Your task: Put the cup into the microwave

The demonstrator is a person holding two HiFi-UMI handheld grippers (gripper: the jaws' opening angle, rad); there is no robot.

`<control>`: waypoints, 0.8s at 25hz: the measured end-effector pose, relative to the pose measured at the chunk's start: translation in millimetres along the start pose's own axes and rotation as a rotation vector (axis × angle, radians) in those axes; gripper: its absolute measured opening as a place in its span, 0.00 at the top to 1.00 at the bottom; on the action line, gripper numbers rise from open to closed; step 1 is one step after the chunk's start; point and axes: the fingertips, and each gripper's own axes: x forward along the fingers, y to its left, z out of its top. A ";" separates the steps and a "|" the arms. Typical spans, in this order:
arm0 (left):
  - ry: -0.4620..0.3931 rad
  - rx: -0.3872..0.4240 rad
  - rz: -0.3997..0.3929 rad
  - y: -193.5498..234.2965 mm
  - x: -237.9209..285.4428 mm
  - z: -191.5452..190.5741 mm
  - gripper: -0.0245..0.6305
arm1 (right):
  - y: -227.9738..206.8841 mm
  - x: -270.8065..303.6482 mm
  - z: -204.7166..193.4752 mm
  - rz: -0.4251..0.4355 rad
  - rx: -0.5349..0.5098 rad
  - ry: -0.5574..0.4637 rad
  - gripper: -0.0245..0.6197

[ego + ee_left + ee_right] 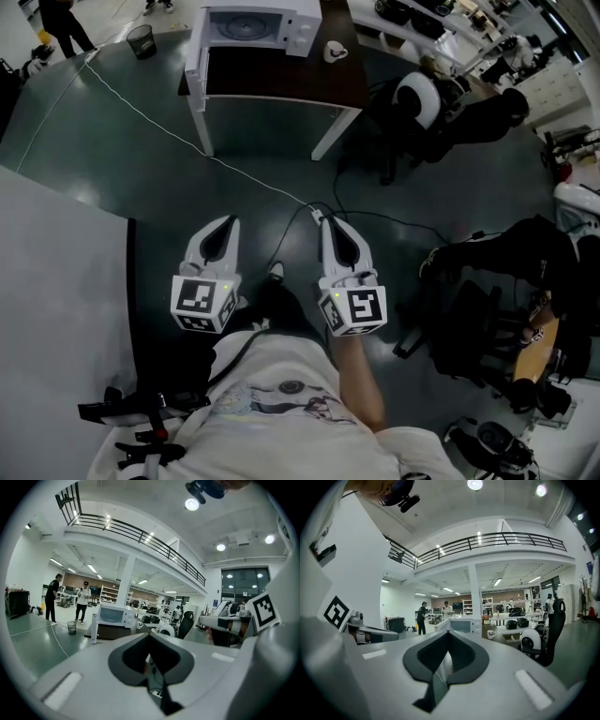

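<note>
A white microwave (251, 28) stands on a dark table (281, 80) far ahead, its door (195, 56) swung open to the left. The white cup (334, 51) sits on the table just right of the microwave. My left gripper (228, 221) and right gripper (322, 217) are held side by side over the floor, well short of the table, both shut with nothing between the jaws. The left gripper view shows the microwave (112, 615) and cup (139, 624) beyond the closed tips (150, 634). In the right gripper view the microwave (464, 625) and cup (491, 633) are small and distant.
A white cable (234, 173) runs across the dark floor toward me. An office chair with a white headrest (417, 98) stands right of the table, with more black chairs (487, 309) at my right. A bin (142, 40) sits left of the microwave. A white panel (56, 281) borders my left.
</note>
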 end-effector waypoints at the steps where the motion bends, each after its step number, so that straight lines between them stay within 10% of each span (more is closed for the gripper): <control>1: -0.005 0.004 0.006 3.6 8.5 1.7 0.96 | -11.4 7.1 2.0 -0.008 0.001 -0.011 0.96; 20: -0.009 0.065 0.064 -2.1 119.2 48.3 0.96 | -124.4 85.0 43.1 -0.013 0.047 -0.050 0.96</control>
